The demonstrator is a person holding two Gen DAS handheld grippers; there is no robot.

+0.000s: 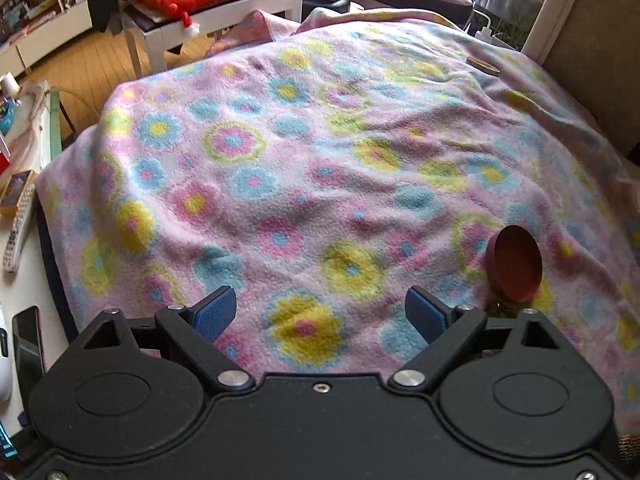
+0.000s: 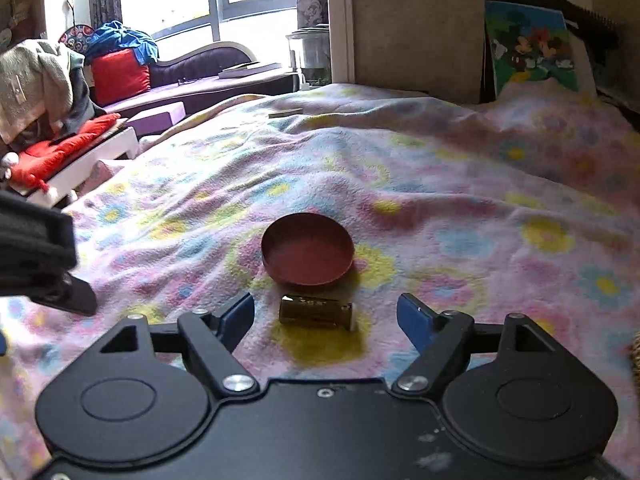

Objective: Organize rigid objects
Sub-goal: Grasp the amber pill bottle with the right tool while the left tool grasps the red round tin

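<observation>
Jaws of the right gripper [image 2: 326, 316] stand apart, gripping nothing; a small brown bottle [image 2: 316, 313] lies on its side between the blue pads, clear of both. Just beyond it sits a red round dish [image 2: 307, 254] on the floral fleece blanket [image 2: 460, 184]. The left gripper [image 1: 320, 314] is likewise spread wide and empty over bare blanket, the dish to its right.
</observation>
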